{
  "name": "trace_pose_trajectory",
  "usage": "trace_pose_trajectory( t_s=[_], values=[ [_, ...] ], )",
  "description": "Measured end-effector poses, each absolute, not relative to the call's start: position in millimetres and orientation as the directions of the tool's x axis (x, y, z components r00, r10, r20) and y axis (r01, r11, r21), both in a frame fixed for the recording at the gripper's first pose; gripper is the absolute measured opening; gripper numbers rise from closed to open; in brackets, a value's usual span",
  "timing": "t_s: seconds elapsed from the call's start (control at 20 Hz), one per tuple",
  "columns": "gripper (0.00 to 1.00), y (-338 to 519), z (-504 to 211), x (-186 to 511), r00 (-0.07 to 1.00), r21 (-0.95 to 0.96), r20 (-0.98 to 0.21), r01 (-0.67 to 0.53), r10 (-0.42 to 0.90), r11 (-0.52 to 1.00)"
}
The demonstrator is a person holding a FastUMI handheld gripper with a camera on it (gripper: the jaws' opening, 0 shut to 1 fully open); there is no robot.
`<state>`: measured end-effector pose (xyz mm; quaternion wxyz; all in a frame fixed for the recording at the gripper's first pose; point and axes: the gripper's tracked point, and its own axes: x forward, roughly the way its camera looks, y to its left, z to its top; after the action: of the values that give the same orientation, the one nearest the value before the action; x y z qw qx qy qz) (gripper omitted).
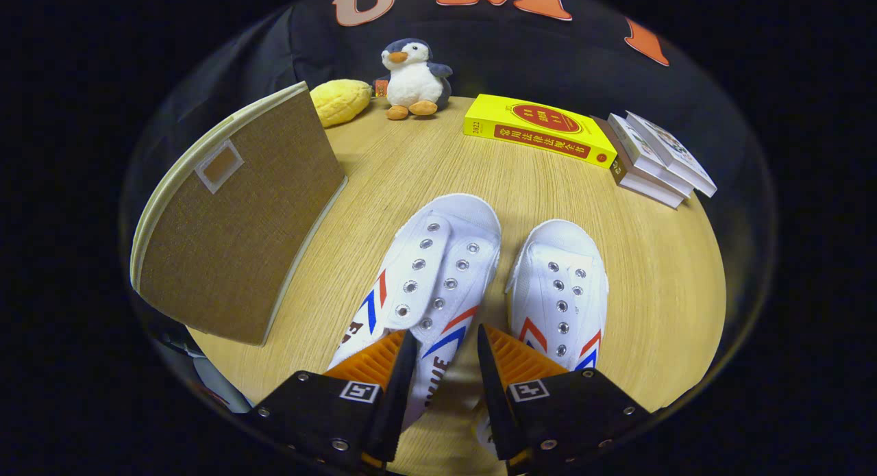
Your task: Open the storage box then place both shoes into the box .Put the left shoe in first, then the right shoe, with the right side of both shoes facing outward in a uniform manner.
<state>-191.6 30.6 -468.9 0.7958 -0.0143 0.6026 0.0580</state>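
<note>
Gripper view: fingers [447,339] parted, empty, straddling left shoe [428,270] side; risks nudging right shoe [558,291], storage box [236,216] unopened.

The gripper [447,342] points forward and downward, its two fingers [373,366] spread apart with a clear gap between them. Neither finger presses on anything; the inner ribbed faces stand opposite each other, angled slightly inward toward the tips. Each finger base carries a small square marker on its upper face, and both bases sit level with each other
</note>
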Motion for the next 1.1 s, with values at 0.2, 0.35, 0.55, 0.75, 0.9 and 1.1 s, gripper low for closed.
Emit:
trace_pose_trajectory(
  t_s=[0.2,0.35,0.55,0.75,0.9,1.1],
  values=[
    [0.46,40.4,-471.6,-191.9,0.206,0.136,-0.966,-0.096,0.154,0.986],
    [0.34,40.0,-471.7,-194.5,0.179,0.149,-0.971,-0.053,0.157,0.987],
    [0.19,37.7,-468.3,-194.8,0.160,0.193,-0.970,0.056,0.182,0.980],
    [0.04,41.0,-457.7,-186.8,0.228,0.249,-0.949,0.131,0.216,0.960],
    [0.04,56.9,-439.3,-172.1,0.287,0.317,-0.921,0.162,0.263,0.934],
    [0.03,64.5,-402.2,-146.3,0.355,0.343,-0.894,0.157,0.272,0.926]
  ],
)
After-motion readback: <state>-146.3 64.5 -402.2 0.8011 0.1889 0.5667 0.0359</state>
